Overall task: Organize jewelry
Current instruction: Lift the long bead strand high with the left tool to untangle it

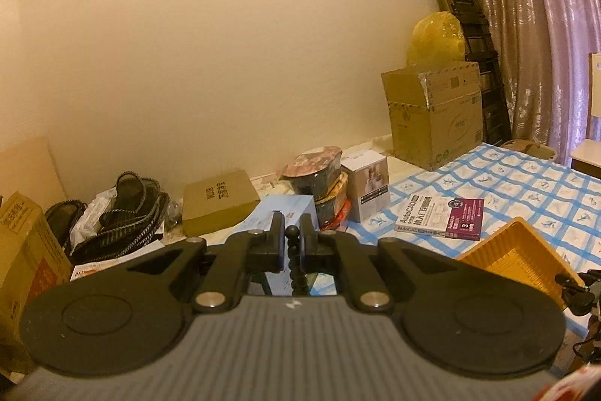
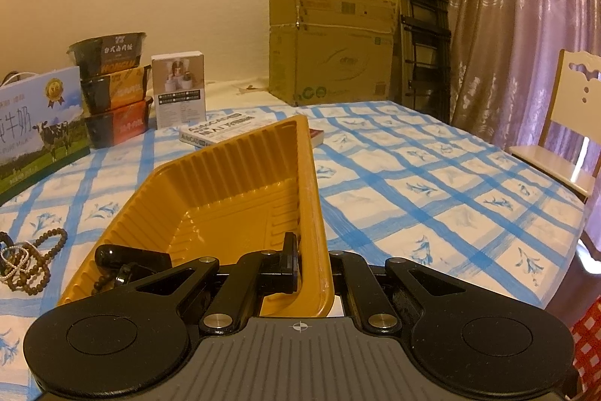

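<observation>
In the left wrist view, my left gripper (image 1: 291,232) is shut on a string of dark round beads (image 1: 293,265), which hangs down between the fingers, high above the table. The yellow ribbed tray (image 1: 514,258) lies lower right of it. In the right wrist view, my right gripper (image 2: 306,250) is shut on the right wall of the yellow tray (image 2: 225,190); one finger (image 2: 289,250) is inside and the other is hidden behind the wall. A dark rounded item with small beads (image 2: 120,262) rests at the tray's near left wall. Brown bead bracelets and a silver chain (image 2: 30,262) lie on the checked cloth to the tray's left.
A book (image 2: 210,134) lies just behind the tray. Stacked food bowls (image 2: 112,93), a white box (image 2: 180,89) and a milk carton box (image 2: 37,130) stand at the back left. A large cardboard box (image 2: 330,59), a folded ladder (image 2: 420,25) and a chair (image 2: 563,138) are beyond.
</observation>
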